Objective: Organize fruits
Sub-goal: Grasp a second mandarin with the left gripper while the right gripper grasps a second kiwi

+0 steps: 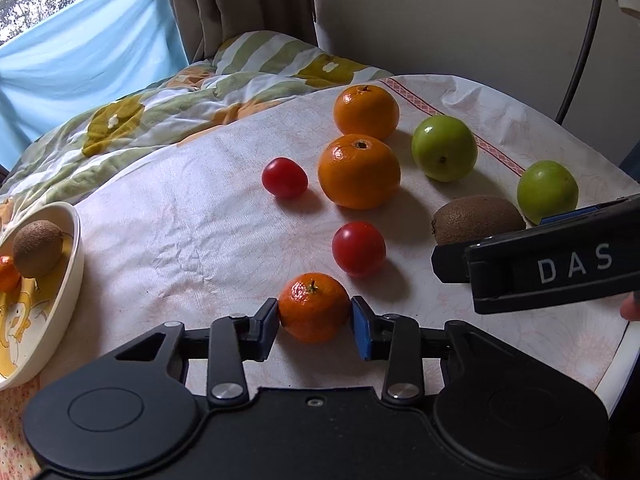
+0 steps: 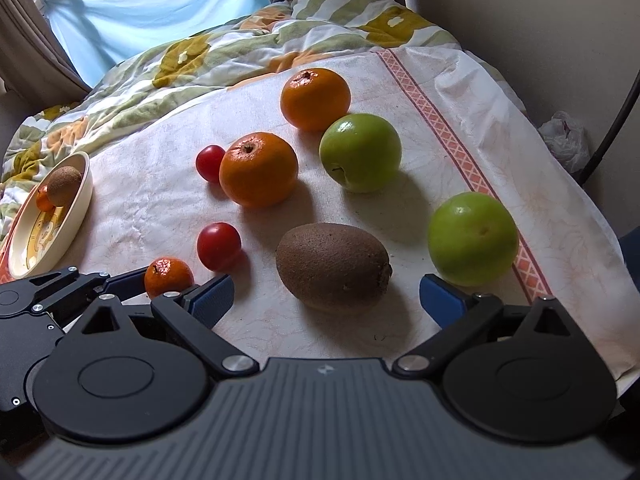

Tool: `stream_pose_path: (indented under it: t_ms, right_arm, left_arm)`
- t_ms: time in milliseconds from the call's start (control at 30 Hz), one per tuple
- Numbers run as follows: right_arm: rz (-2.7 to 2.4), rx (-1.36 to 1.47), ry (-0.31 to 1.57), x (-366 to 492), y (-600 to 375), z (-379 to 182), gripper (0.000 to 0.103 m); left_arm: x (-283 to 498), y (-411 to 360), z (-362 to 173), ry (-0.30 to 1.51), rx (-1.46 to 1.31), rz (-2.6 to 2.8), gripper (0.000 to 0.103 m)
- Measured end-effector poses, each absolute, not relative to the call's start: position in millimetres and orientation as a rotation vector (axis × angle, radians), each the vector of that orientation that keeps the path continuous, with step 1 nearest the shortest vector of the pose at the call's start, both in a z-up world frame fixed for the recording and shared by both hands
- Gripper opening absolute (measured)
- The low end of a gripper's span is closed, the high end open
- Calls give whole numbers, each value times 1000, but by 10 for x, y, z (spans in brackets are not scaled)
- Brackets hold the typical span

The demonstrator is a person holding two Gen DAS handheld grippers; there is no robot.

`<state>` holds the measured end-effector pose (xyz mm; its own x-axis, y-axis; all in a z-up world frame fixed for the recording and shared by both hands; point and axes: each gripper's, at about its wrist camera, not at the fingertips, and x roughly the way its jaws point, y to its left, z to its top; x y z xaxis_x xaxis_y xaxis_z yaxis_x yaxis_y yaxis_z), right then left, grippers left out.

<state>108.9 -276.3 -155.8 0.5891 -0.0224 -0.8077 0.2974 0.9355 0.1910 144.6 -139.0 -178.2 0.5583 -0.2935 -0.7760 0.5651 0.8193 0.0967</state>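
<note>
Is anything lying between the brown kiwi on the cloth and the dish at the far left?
Yes. In the right wrist view, a cherry tomato and a small mandarin lie between kiwi and dish.

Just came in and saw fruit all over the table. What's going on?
A person is sorting fruit with two handheld grippers. The left gripper has its jaws shut on a small mandarin on the tablecloth. The right gripper is open, just short of a kiwi. A bowl at the left already holds another kiwi and a mandarin; oranges, green apples and tomatoes still wait.
</note>
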Motion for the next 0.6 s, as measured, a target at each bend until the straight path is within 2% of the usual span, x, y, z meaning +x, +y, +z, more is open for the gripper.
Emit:
stream_pose_path:
  t_ms: [500, 600]
  right_arm:
    - [-219, 278, 924, 1225, -2724, -1622, 103]
    - [-227, 266, 931, 1253, -2730, -1659, 100]
  left_arm:
    - [1382, -1164, -1711, 818, 316, -459, 42]
    - [1364, -1137, -1698, 813, 299, -450, 42]
